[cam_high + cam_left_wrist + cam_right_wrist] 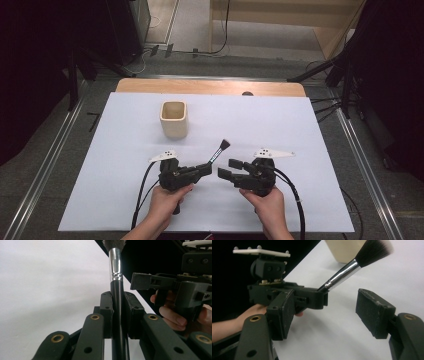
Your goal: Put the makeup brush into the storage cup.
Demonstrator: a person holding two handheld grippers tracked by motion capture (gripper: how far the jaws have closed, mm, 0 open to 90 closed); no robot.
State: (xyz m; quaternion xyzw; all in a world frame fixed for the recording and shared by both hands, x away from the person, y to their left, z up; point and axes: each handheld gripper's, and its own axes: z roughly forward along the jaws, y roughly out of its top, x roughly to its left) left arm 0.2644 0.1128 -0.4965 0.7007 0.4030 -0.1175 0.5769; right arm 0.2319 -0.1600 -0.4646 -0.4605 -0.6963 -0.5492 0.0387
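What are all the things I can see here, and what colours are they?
brush: one, black handle, silver collar, dark bristles, clamped in the left gripper, pointing up toward the far right
cup: one, cream, upright on the sheet beyond the grippers
sheet: one, white, covering most of the table
table: one, light wood, its far edge showing past the sheet
floor: grey, around the table
left gripper: one, black, shut on the brush handle
right gripper: one, black, jaws open with nothing between them, facing the left gripper
hands: two, holding the grippers at the near edge
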